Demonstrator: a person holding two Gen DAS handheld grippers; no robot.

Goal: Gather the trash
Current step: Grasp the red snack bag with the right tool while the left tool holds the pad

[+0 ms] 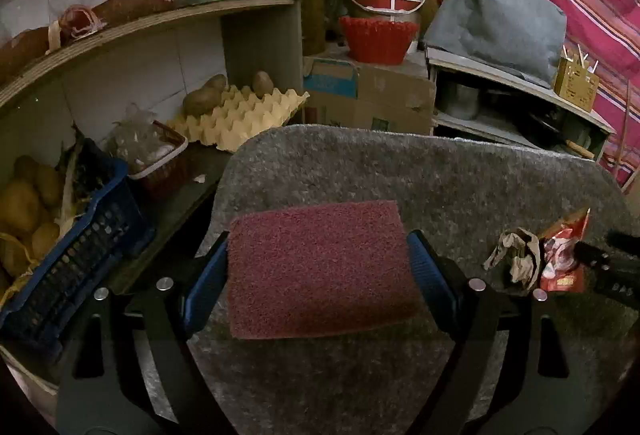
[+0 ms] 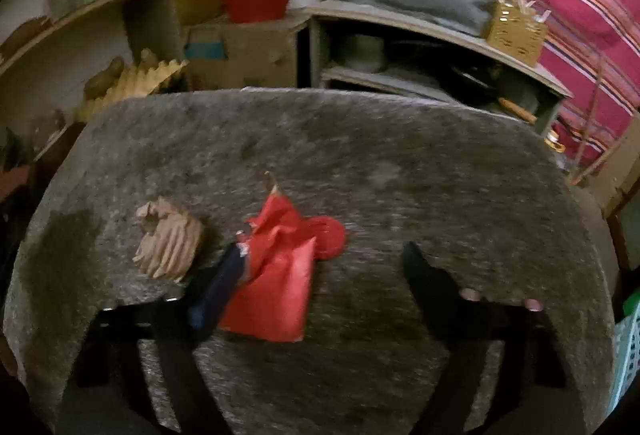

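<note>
Maroon rectangular scouring pad [image 1: 320, 271] is clamped by the left gripper [image 1: 320, 275], for wiping; right gripper [image 2: 324, 267], unclosed, straddles a crumpled red foil wrapper [image 2: 276, 275].

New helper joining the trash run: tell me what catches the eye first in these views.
A maroon scrub pad fills the middle of the left wrist view, clamped between the left gripper pads above the grey felt table. To its right lie a red snack wrapper and crumpled brown paper, the wrapper between the right gripper jaws, not yet pinched.
</note>
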